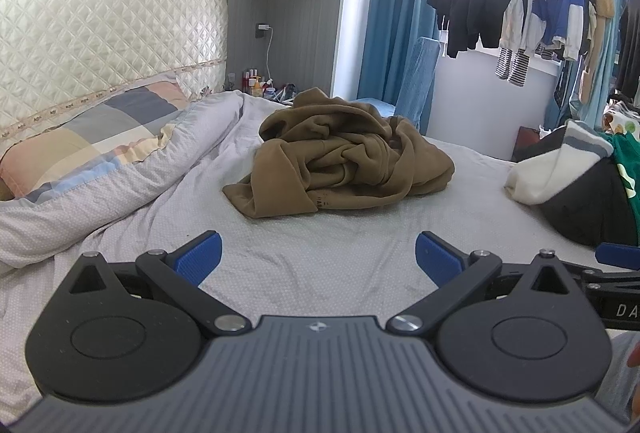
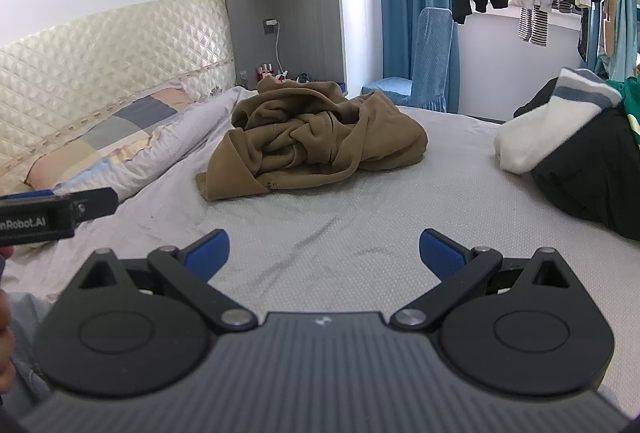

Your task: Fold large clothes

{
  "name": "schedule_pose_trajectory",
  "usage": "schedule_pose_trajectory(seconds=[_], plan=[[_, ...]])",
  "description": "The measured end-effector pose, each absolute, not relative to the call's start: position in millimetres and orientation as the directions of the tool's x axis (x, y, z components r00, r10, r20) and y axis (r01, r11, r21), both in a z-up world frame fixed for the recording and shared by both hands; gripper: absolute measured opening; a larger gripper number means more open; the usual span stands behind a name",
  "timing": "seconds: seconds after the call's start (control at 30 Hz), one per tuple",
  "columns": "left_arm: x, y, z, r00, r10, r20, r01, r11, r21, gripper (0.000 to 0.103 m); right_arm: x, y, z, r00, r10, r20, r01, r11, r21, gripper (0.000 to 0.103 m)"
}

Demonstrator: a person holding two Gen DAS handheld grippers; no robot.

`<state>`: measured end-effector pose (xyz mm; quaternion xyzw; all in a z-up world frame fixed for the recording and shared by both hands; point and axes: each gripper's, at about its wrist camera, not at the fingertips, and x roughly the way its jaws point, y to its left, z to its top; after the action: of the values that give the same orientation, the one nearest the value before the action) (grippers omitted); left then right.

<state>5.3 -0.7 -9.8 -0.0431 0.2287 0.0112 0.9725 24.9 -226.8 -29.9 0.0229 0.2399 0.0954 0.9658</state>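
Brown garment [image 1: 340,149] crumpled on bed [image 1: 320,257]; left claw [image 1: 318,259], right claw [image 2: 324,255] level, wide open, empty.

From where I'm driving, the crumpled hoodie [image 1: 340,153] sits mid-bed [image 1: 304,253], pillow [image 1: 92,137] to its left against the headboard [image 1: 100,33], clothes pile [image 1: 580,185] right, chair [image 2: 424,73] and hanging clothes [image 1: 540,1] behind.

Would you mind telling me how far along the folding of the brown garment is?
Nothing looks done: the brown garment lies crumpled in a heap on the bed. Nothing is in hand either; the left tongs and right tongs are both open, short of the garment. Spreading it flat and every fold are left. The pile at the right looks unfolded too.
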Motion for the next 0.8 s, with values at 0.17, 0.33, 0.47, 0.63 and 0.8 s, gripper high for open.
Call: schedule_pose_trajectory(seconds=[0.17,0.33,0.47,0.63,0.8], plan=[[5.9,-1.7,-11.7,0.893,0.001,-0.449,-0.042,0.996,-0.080,0.103,25.1,-227.0,-29.8,0.867,0.191,-0.461,-0.170,0.982,0.088,0.103],[7.0,-0.8,-10.6,0.892,0.000,-0.451,-0.041,0.996,-0.083,0.103,24.6,-227.5,-30.7,0.865,0.194,-0.463,-0.172,0.981,0.088,0.103],[7.5,-0.5,-10.0,0.892,-0.001,-0.452,-0.041,0.996,-0.083,0.103,24.1,-228.3,-31.3,0.866,0.194,-0.461,-0.172,0.981,0.088,0.103],[7.3,-0.7,-10.6,0.892,-0.001,-0.451,-0.041,0.996,-0.082,0.103,24.6,-227.8,-31.7,0.865,0.194,-0.463,-0.172,0.981,0.088,0.103],[6.9,-0.3,-9.8,0.893,0.002,-0.450,-0.044,0.996,-0.083,0.103,24.0,-227.9,-32.4,0.865,0.197,-0.461,-0.176,0.980,0.090,0.103]])
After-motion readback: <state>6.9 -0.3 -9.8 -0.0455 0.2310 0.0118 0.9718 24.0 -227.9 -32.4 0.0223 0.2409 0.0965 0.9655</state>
